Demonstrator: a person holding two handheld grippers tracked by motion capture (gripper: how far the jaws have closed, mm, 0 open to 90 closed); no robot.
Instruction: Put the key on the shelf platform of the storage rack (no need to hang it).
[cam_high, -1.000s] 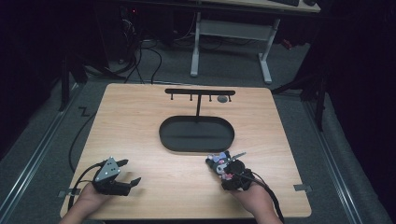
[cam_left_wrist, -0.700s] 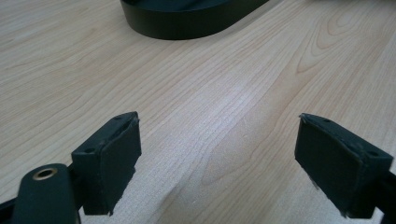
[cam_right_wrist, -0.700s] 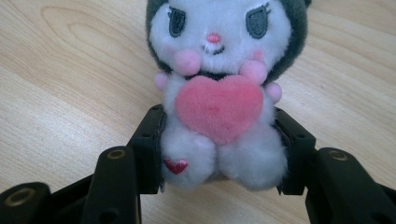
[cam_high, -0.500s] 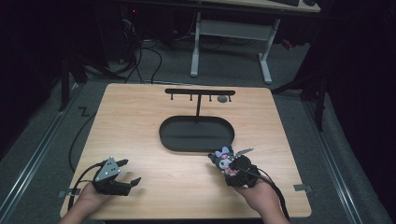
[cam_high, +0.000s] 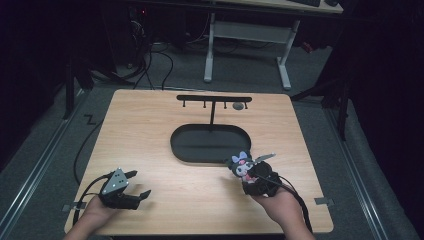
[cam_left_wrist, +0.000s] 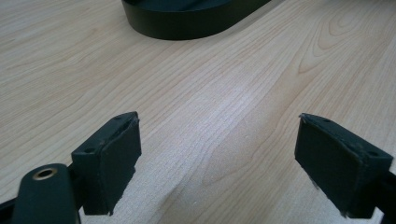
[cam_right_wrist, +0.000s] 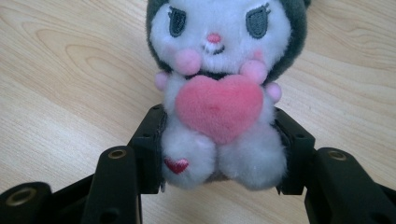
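My right gripper (cam_high: 246, 172) (cam_right_wrist: 219, 154) is shut on a small plush toy (cam_right_wrist: 219, 88) with a white face, dark hood and a pink heart on its chest; the pads press its lower body from both sides. In the high view the plush toy (cam_high: 241, 164) hangs above the table just below the right end of the black oval tray (cam_high: 210, 150). My left gripper (cam_high: 137, 184) (cam_left_wrist: 219, 163) rests near the table's front left, open, with bare wood between its jaws.
A black T-shaped rack (cam_high: 214, 99) with small hooks rises from the tray's far side; a small round thing (cam_high: 238, 106) hangs near its right end. The wooden table (cam_high: 150, 130) ends close behind both hands. The tray's rim (cam_left_wrist: 187, 28) lies ahead of the left gripper.
My right gripper has risen with the plush toy in it and moved slightly toward the tray. The left gripper has stayed put.
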